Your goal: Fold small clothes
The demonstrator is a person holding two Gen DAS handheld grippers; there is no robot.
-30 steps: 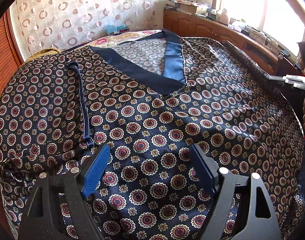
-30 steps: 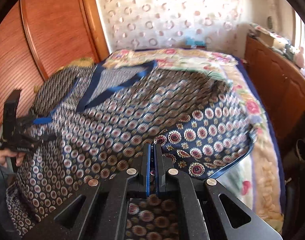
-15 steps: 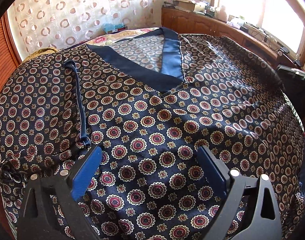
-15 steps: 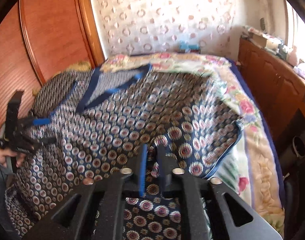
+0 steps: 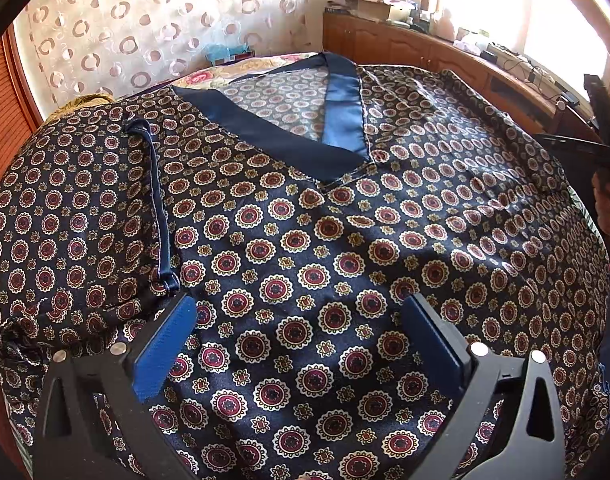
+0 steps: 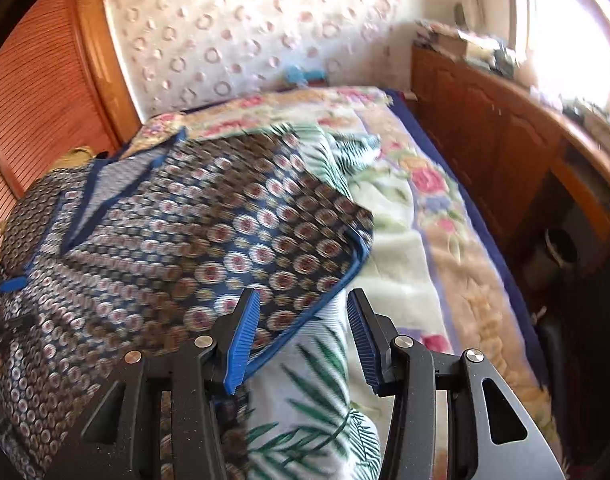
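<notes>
**Patterned top spread on the bed, both grippers letting go**

Left wrist view: A dark satin top point(image 5: 305, 240) printed with red and cream medallions covers nearly the whole frame, lying on a bed. A curtain point(image 5: 145, 32) with ring shapes hangs at 11 o'clock, and a wooden cabinet point(image 5: 405, 48) cluttered with small items runs below a bright window at 1 o'clock. The top's navy V-neck band point(image 5: 289, 140) sits at 12 o'clock from the left gripper point(image 5: 301, 344), and a navy-edged sleeve fold point(image 5: 157, 200) lies at 10 o'clock. The left gripper's blue pads stand far apart and its jaws are opening; the cloth lies flat under and between them, unpinched. At 3 o'clock the right gripper point(image 5: 601, 136) is cut by the frame edge, with part of a hand point(image 5: 607, 204) below it.

Right wrist view: The picture is motion-blurred. A floral blanket point(image 6: 433, 216) covers the bed, with a slatted wooden door point(image 6: 37, 108) at 10 o'clock and the cabinet point(image 6: 485, 120) at 2 o'clock. The right gripper point(image 6: 305, 340) has its jaws opening, nothing pressed between the pads. The top point(image 6: 209, 232) spreads from 9 to 12 o'clock; its navy-trimmed hem corner passes just behind the left pad. A leaf-print cloth point(image 6: 313, 392) lies beneath the gap. The left gripper point(image 6: 9, 284) is barely visible at 9 o'clock.
</notes>
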